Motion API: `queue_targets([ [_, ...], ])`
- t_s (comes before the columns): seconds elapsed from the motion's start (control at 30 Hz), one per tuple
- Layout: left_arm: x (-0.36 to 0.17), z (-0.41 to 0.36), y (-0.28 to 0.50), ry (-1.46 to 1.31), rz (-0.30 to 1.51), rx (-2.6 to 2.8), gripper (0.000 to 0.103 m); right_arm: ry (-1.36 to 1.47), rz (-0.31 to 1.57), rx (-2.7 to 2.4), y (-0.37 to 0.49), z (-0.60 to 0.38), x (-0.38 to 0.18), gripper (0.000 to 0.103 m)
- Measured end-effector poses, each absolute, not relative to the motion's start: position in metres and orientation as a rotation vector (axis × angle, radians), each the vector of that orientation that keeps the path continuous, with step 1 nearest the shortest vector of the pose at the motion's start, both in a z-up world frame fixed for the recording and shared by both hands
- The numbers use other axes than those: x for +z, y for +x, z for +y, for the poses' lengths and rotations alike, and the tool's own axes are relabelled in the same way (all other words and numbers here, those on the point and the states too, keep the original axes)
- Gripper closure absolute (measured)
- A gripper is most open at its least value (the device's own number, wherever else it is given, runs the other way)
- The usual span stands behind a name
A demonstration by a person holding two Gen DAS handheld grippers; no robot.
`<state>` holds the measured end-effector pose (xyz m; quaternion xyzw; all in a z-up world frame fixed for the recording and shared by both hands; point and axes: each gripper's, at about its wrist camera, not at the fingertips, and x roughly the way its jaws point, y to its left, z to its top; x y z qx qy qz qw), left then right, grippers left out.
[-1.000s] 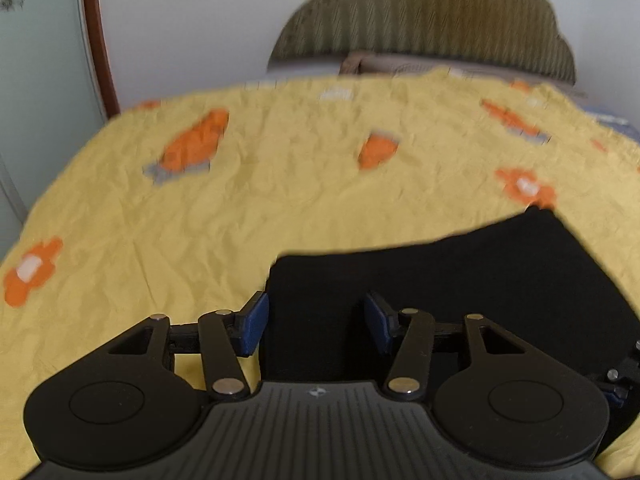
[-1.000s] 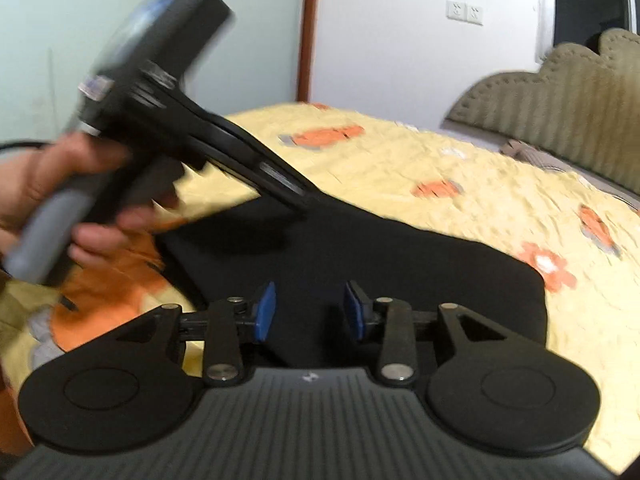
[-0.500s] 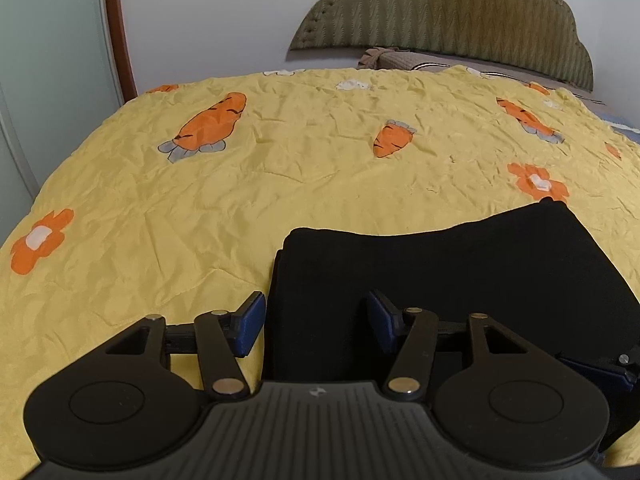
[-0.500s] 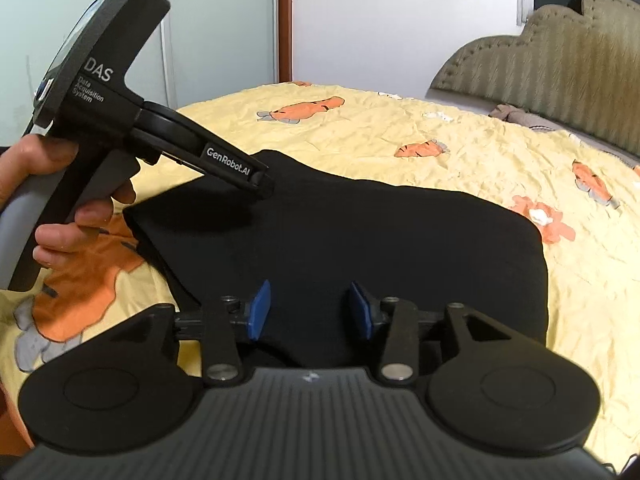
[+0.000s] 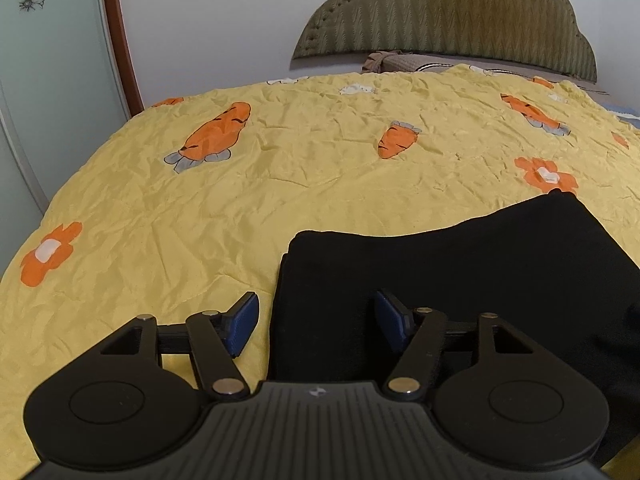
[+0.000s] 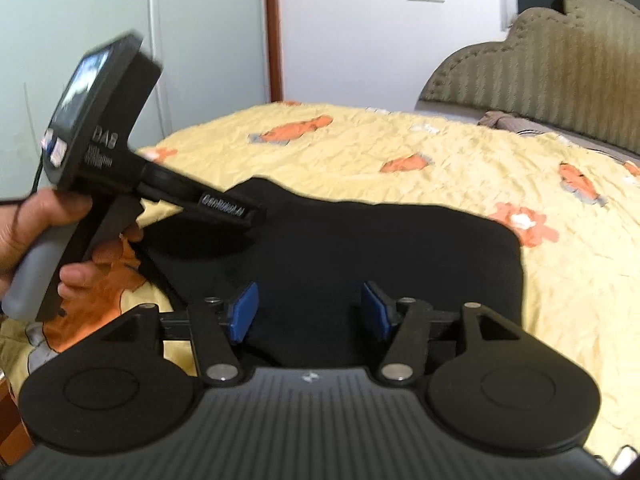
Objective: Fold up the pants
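Note:
The black pants lie folded into a flat rectangle on the yellow carrot-print bedspread. My left gripper is open and empty, held just above the pants' left folded edge; its left pad is over the bedspread, its right pad over the cloth. My right gripper is open and empty above the near edge of the pants. In the right wrist view the left gripper's body, held by a hand, hovers over the pants' left end.
A padded olive headboard and pillows stand at the far end of the bed. A wall with a brown door frame and a pale wardrobe lie to the left. The bed's left edge drops off near me.
Both grippers have lifted and pulled back a little from the pants. The right gripper's fingers have opened wider. The pants lie still.

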<state>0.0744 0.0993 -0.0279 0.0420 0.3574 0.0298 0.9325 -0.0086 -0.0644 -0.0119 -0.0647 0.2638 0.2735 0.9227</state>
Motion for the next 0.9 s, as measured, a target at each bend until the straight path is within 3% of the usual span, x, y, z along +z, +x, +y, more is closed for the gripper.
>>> queue_targets([
  [0.33, -0.025, 0.094, 0.076, 0.123, 0.745, 0.077, 0.039, 0.107, 0.553, 0.42, 0.004, -0.146, 0.001, 0.042],
  [0.73, 0.013, 0.048, 0.067, 0.141, 0.711, 0.017, 0.038, 0.504, 0.676, 0.415, 0.017, -0.232, -0.035, 0.042],
  [0.83, 0.021, 0.023, 0.071, 0.154, 0.72, -0.066, 0.029, 0.64, 0.73, 0.453, 0.023, -0.239, -0.049, 0.042],
  [0.9, 0.022, 0.006, 0.073, 0.164, 0.724, -0.118, 0.029, 0.728, 0.76, 0.476, 0.025, -0.243, -0.059, 0.041],
])
